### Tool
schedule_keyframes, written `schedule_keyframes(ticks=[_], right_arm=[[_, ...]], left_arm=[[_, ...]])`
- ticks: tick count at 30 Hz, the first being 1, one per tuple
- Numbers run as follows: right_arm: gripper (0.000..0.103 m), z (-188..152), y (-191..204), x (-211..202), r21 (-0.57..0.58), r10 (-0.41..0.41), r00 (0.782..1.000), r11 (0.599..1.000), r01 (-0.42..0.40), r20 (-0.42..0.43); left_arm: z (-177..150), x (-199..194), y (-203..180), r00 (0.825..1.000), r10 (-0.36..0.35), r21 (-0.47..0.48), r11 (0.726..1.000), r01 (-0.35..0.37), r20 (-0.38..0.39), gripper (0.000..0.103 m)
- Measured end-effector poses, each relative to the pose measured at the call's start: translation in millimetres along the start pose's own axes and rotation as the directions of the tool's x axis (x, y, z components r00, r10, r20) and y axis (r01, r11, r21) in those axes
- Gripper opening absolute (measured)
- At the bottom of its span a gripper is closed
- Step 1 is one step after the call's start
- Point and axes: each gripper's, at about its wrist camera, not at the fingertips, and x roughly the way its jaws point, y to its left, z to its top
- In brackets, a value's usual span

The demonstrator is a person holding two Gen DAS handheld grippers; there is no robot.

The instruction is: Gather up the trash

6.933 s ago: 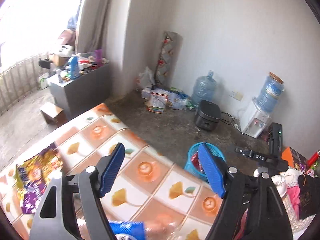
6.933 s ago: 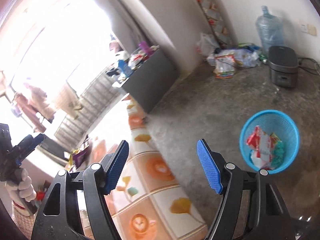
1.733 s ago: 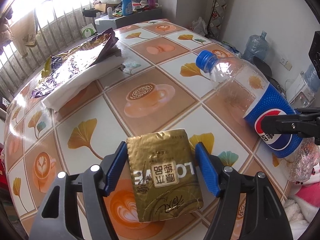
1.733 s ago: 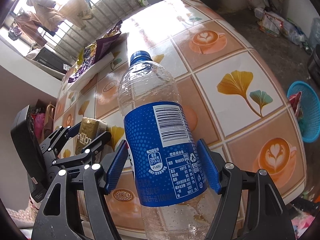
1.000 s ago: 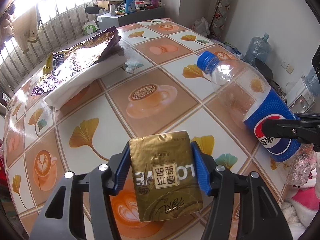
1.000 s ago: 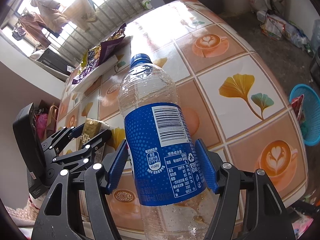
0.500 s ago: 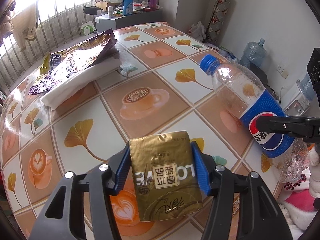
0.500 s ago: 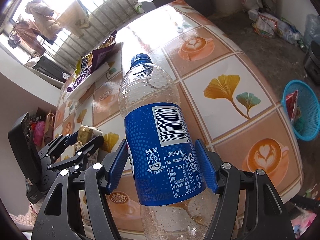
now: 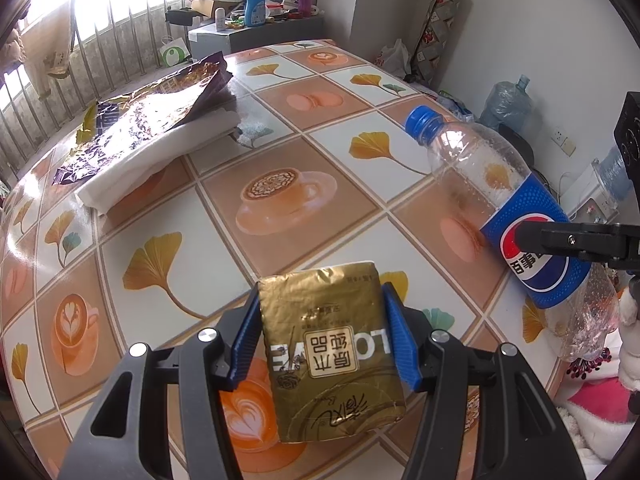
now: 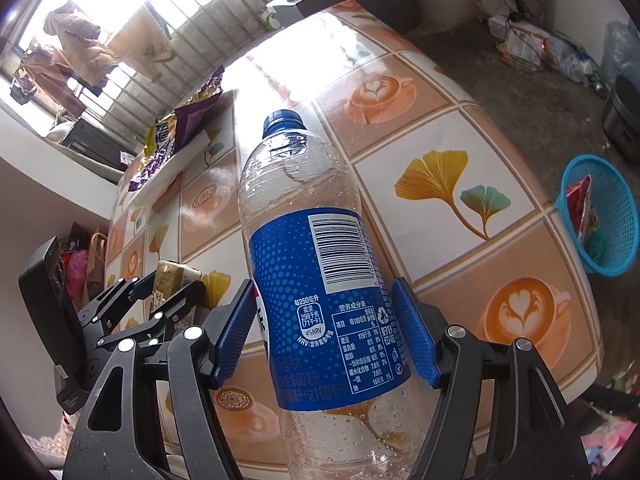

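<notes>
My left gripper (image 9: 320,340) is shut on a gold foil packet (image 9: 332,356) and holds it above the tiled table (image 9: 160,216). My right gripper (image 10: 324,336) is shut on an empty Pepsi bottle (image 10: 316,264) with a blue cap, raised above the table. The bottle also shows at the right of the left wrist view (image 9: 504,204). The left gripper and the gold packet (image 10: 172,280) show at the left of the right wrist view. A blue trash basket (image 10: 604,216) with wrappers in it stands on the floor past the table's right edge.
A purple and gold snack bag (image 9: 136,116) lies on a folded white cloth (image 9: 160,152) at the table's far left. A grey cabinet (image 9: 248,32) with bottles stands beyond the table. Water jugs (image 9: 508,100) and clutter line the wall.
Both grippers have risen slightly with their loads. The left gripper closed on the gold packet between 1.7 s and 1.0 s ago. The right wrist view now shows more of the basket.
</notes>
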Motion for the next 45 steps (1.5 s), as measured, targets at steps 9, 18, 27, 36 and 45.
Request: schedule_keyframes(ticks=[9,18,27,36,45], right_arm=[[0.065,0.1,0.1,-1.0,-0.017,-0.013,1.000,1.000,0.013,0.001],[0.065,-0.1,3.8,-2.0,-0.054,-0.042,0.999,0.998,0.043,0.018],[0.062,-0.2,3.6,-1.8,-0.053,-0.038,0.999,0.998,0.039,0.019],[0.062,0.2,3.1,-1.6,-0.056,-0.039,0.999,0.998,0.040,0.013],[0.062,0.6,5.6,-0.2,-0.068,-0.046,0.999,0.997,0.047,0.005]], left_arm=[[0.0,0.1,0.0,1.000,0.001,0.000,1.000,-0.001,0.000,0.056],[0.2,0.0,0.8,1.000,0.000,0.001,1.000,0.000,0.000,0.056],[0.6,0.3,0.9,1.000,0.002,0.001,1.000,-0.002,0.001,0.056],[0.7,0.3,0.7,1.000,0.003,0.003,1.000,-0.003,0.000,0.056],[0.7,0.3,0.8,1.000,0.002,0.002,1.000,-0.002,0.000,0.056]])
